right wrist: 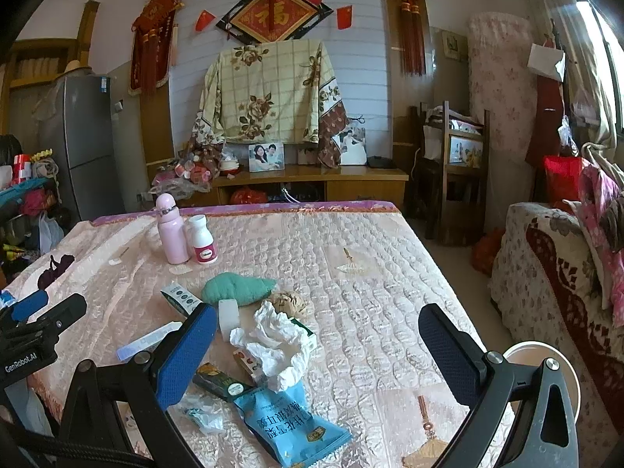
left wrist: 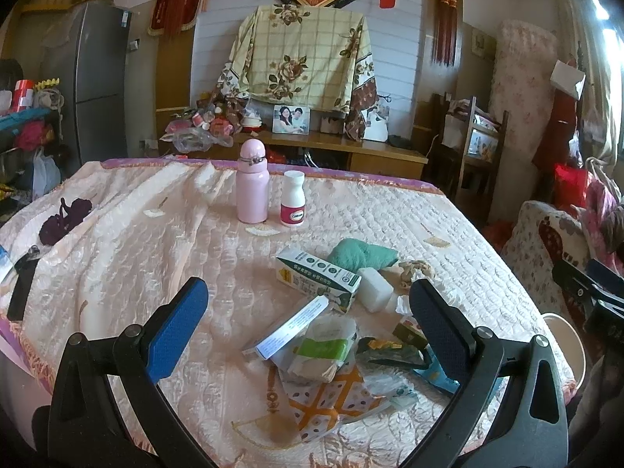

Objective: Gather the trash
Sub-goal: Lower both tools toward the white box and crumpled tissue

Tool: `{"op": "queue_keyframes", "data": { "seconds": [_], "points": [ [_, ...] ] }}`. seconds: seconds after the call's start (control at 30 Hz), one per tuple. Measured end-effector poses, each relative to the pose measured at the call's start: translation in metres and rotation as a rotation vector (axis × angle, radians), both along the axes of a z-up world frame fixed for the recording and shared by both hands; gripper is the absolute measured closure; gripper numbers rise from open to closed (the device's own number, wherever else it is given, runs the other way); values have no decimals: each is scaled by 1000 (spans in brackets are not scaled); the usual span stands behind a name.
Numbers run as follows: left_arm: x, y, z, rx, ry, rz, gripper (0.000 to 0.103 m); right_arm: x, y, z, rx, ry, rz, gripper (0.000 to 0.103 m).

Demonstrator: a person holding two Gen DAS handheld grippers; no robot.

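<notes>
Both your grippers are spread wide with nothing in them. The trash pile sits right ahead of your left gripper (left wrist: 308, 323), green wrapper (left wrist: 323, 349) between its fingers. Your right gripper (right wrist: 318, 351) frames the crumpled tissue (right wrist: 279, 347), blue snack bag (right wrist: 290, 425) just below; probably a bin (right wrist: 546, 351) behind its right finger.

Lit by daylight from a window (left wrist: 608, 39) at upper right, blown out to white glare in both views. Soft, dim, slightly washed colours across the room; faint shadows under clutter on the quilted bed (right wrist: 370, 273). Strong fisheye bending at edges, black vignette in corners. Background wall mildly soft, foreground sharp.
</notes>
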State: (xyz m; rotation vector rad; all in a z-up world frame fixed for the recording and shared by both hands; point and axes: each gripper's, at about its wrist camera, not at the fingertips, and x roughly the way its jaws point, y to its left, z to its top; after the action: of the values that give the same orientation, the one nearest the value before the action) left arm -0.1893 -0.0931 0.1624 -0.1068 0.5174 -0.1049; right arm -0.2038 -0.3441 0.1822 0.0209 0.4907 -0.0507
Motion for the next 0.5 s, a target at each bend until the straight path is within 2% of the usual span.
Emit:
{"op": "queue_keyframes", "data": {
  "seconds": [0.5],
  "points": [
    [8, 7, -10, 4, 21, 19, 0, 6, -3, -7, 2, 27, -8, 1]
  ]
}}
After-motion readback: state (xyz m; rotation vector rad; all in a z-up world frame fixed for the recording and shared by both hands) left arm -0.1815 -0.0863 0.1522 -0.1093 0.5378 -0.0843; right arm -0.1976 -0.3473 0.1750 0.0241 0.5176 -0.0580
